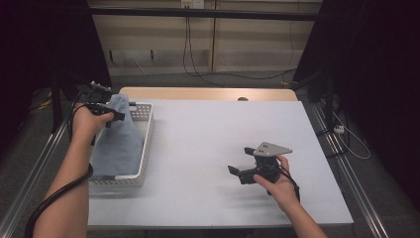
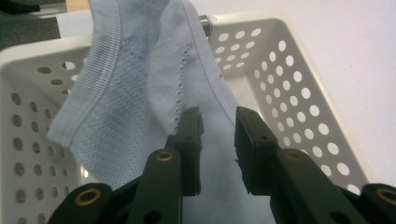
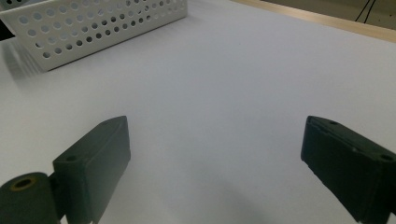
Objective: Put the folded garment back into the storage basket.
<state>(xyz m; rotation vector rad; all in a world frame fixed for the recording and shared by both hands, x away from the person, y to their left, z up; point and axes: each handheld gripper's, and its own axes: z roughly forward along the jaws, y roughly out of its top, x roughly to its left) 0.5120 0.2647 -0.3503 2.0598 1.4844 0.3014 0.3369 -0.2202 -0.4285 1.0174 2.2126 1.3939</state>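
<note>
Fingers (image 2: 191,140) of the left gripper (image 2: 217,140) pinch the light blue knit cloth (image 2: 140,107), which hangs long-ways up and down into the white plastic basket with round holes (image 2: 299,93). Right gripper (image 3: 215,158) rests wide open, holding nothing, over the white worktop (image 3: 224,84).

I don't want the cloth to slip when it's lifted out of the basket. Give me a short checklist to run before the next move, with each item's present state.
1. Light blue knit cloth between the left gripper jaws: ok.
2. Jaws pressing on the cloth: cannot tell; a narrow gap shows between them.
3. Cloth free of the white perforated plastic basket: not ok, most of it lies inside.
4. Right gripper open and apart from the basket: ok.
5. White table bare beside the basket for laying the cloth: ok.
</note>
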